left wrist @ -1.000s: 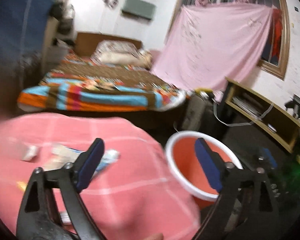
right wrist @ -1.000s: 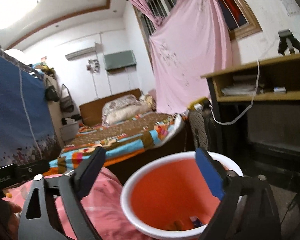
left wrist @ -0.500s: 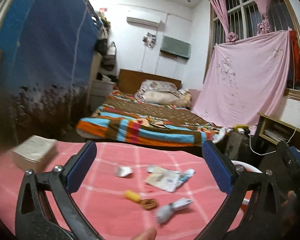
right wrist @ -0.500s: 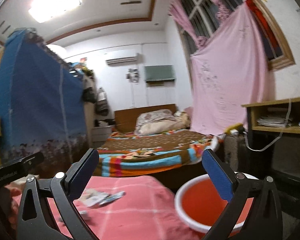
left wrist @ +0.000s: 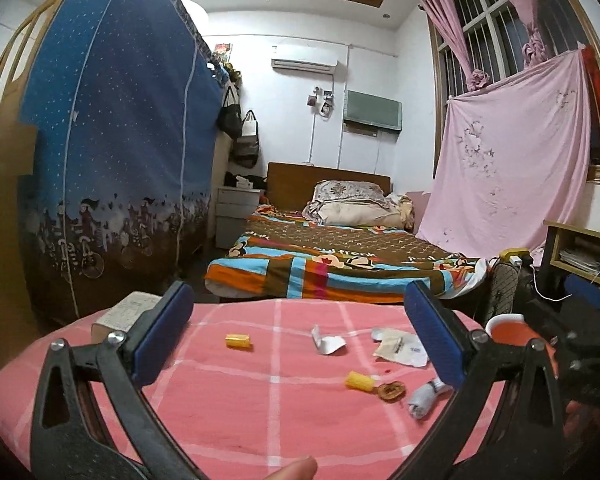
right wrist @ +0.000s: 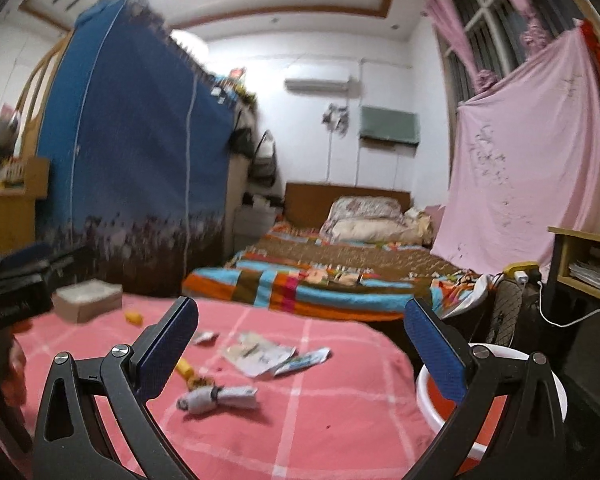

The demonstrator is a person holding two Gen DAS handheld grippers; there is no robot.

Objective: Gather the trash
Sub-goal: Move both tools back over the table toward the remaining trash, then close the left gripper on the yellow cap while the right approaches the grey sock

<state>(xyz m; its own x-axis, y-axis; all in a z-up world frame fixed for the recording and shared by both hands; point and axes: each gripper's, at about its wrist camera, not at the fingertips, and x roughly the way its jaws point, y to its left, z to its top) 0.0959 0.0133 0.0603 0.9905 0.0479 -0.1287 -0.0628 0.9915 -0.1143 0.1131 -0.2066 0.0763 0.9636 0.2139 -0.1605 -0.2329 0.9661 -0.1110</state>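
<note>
Most of the collecting is left to do, judging by what lies scattered on the pink checked worktop (left wrist: 260, 392). The red basin with a white rim (right wrist: 548, 392) stands off the worktop's right edge, lower down; its inside is hidden here, so I cannot tell how much it holds. Neither gripper carries anything. The left gripper (left wrist: 296, 336) hovers above the near part of the worktop with its fingers wide apart, and the right gripper (right wrist: 300, 340) hangs likewise, fingers spread and empty, the basin just under its right finger.

The trash sits in a loose cluster toward the worktop's right half — small, light, mixed stuff. A yellow piece (left wrist: 239, 341) lies alone toward the middle, well apart from the rest. A crumpled white scrap (left wrist: 327, 342) lies farther right, and beside it a flat whitish packet (left wrist: 400, 350) with printing on it. Nearer the camera are a second yellow piece (left wrist: 358, 381), a small brown round bit (left wrist: 391, 392) touching or almost touching it, and a twisted grey-white wrapper (right wrist: 216, 396) just to the right. In the right wrist view a long printed wrapper (right wrist: 306, 360) lies against the packet's far edge.

A cardboard box (left wrist: 126, 316) sits at the far left corner; whether it counts as trash I cannot tell.

The pieces look thin and flattened, so each will likely need a low pinch against the cloth.
</note>
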